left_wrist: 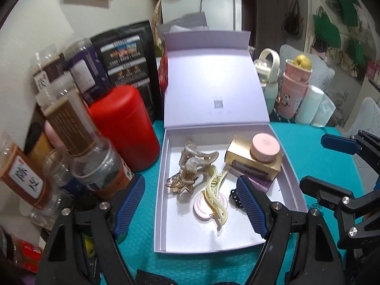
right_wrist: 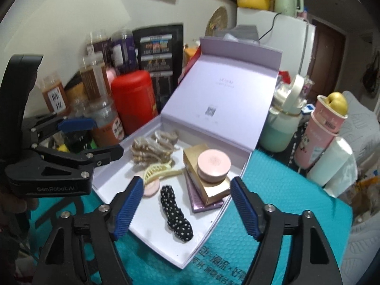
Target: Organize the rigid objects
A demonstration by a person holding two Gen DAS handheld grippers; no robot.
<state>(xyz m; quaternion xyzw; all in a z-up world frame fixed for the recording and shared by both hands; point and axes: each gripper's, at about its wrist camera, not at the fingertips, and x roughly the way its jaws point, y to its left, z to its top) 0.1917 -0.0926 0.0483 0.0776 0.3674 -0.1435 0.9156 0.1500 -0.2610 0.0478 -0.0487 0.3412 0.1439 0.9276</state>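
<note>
Left gripper (left_wrist: 190,204): spread wide, empty, hanging over the box's near half.
Right gripper (right_wrist: 186,210): spread, nothing pinched, above the black polka-dot hair clip (right_wrist: 176,216).
Shallow lilac cardboard box (right_wrist: 163,256): lid propped upright, leaving the tray reachable.
Contents: black clip, cream claw clip (left_wrist: 217,197), marbled beige claw clips (left_wrist: 190,166), round pink jar (right_wrist: 213,165) on gold carton (right_wrist: 209,190).
Progress: seemingly gathered; closing likely next.

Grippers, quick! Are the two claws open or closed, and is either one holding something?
Left gripper: open, holding nothing, above the lavender box.
Right gripper: open, holding nothing, above the polka-dot hair clip.
</note>
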